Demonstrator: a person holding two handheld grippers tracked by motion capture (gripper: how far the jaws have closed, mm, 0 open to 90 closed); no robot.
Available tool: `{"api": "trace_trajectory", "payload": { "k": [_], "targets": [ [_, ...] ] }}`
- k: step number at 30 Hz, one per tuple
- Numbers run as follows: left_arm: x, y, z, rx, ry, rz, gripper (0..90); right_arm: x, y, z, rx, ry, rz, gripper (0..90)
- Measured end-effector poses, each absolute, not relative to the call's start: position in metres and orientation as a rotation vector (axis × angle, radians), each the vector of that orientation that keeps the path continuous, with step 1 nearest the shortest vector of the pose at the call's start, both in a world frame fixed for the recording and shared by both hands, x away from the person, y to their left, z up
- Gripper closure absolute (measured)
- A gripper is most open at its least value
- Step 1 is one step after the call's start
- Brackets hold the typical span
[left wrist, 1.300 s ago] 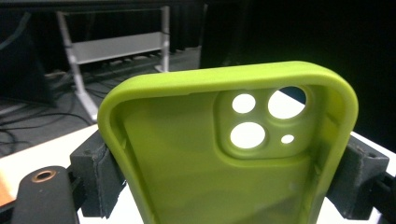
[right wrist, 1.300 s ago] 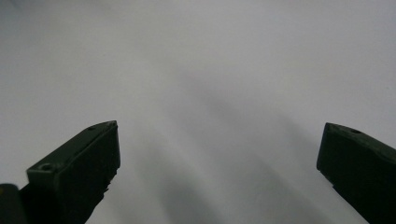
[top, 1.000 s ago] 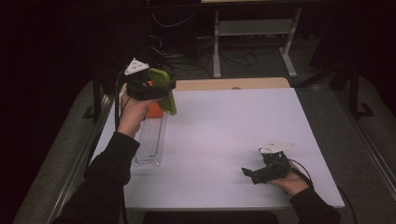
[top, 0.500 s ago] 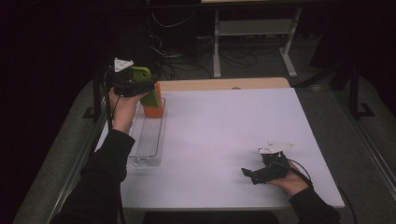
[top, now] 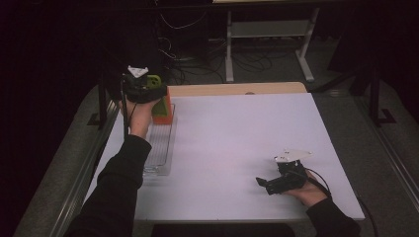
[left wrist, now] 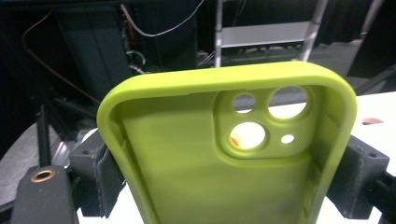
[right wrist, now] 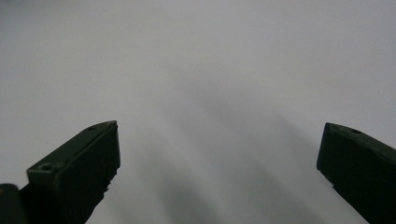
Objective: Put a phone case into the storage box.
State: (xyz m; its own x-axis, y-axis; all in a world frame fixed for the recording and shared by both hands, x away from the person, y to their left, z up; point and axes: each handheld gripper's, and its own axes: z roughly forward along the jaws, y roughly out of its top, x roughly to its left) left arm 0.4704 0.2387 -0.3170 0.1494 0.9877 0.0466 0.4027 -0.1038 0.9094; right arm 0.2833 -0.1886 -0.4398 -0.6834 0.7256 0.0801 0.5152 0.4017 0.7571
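Two grippers work over the white table [top: 237, 143]. Nearest the person, the right gripper [top: 264, 183] rests low on the tabletop with its jaws spread wide and nothing between them. Farther off, at the table's far left corner, the left gripper [top: 157, 88] clamps a lime-green phone case [left wrist: 224, 154] by its two long sides, camera cutouts uppermost. The case hangs just above an orange case [top: 166, 112] standing at the far end of a clear tray [top: 159, 148].

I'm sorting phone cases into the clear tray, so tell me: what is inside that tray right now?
An orange case stands at the far end of the clear tray. The green case, clamped in the left gripper, partly covers it. The tray's near part looks bare.
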Motion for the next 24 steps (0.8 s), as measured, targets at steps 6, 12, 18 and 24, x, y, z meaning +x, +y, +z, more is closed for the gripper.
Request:
{"api": "trace_trajectory", "payload": {
  "k": [6, 12, 18, 24],
  "targets": [
    [0.478, 0.238, -0.33, 1.654, 1.4, 0.96, 13.8, 0.283, -0.188, -0.44, 1.093, 2.402, 1.152, 0.0],
    [0.484, 0.236, -0.344, 1.664, 1.436, 0.987, 13.6, 0.283, -0.188, -0.439, 1.086, 2.403, 1.15, 0.0],
    [0.488, 0.232, -0.36, 1.685, 1.468, 0.988, 13.5, 0.282, -0.188, -0.439, 1.077, 2.408, 1.135, 0.0],
    [0.489, 0.23, -0.369, 1.683, 1.472, 1.005, 13.2, 0.282, -0.188, -0.439, 1.072, 2.4, 1.146, 0.0]
  ]
}}
